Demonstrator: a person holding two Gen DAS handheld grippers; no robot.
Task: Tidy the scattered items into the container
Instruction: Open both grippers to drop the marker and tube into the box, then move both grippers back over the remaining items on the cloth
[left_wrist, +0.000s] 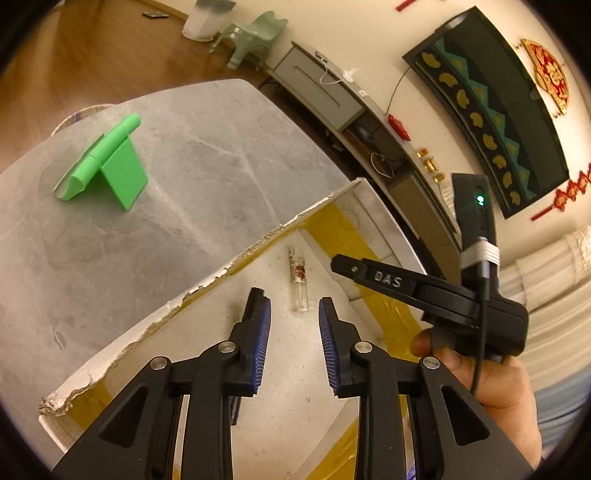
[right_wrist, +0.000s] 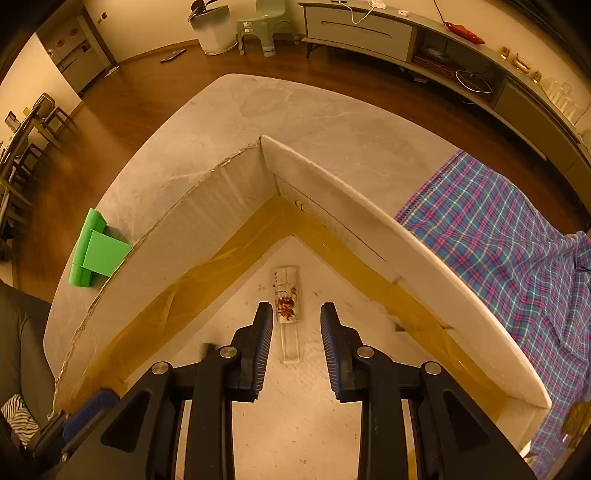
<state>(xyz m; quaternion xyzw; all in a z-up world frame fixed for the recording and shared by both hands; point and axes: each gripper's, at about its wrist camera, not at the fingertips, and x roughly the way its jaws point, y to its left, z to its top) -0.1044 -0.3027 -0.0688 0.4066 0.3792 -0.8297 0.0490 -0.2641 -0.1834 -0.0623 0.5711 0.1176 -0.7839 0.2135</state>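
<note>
A small clear vial (right_wrist: 286, 291) with a red print lies flat on the floor of the white box (right_wrist: 369, 206), whose inner seams carry yellow tape. My right gripper (right_wrist: 295, 308) hangs right over the vial, open, its blue pads either side and clear of it. In the left wrist view the same vial (left_wrist: 300, 280) lies just beyond my left gripper (left_wrist: 291, 298), which is open and empty above the box (left_wrist: 221, 271) floor. A green folded stand (left_wrist: 107, 166) sits on the grey table outside the box, also seen as the green stand (right_wrist: 96, 251) behind the box wall.
A hand (left_wrist: 498, 384) holds the right gripper unit close on the right of the left one. A plaid cloth (right_wrist: 498, 240) lies on the table beside the box. The grey marble table (right_wrist: 258, 110) ends in a rounded edge over wooden floor; a low cabinet lines the wall.
</note>
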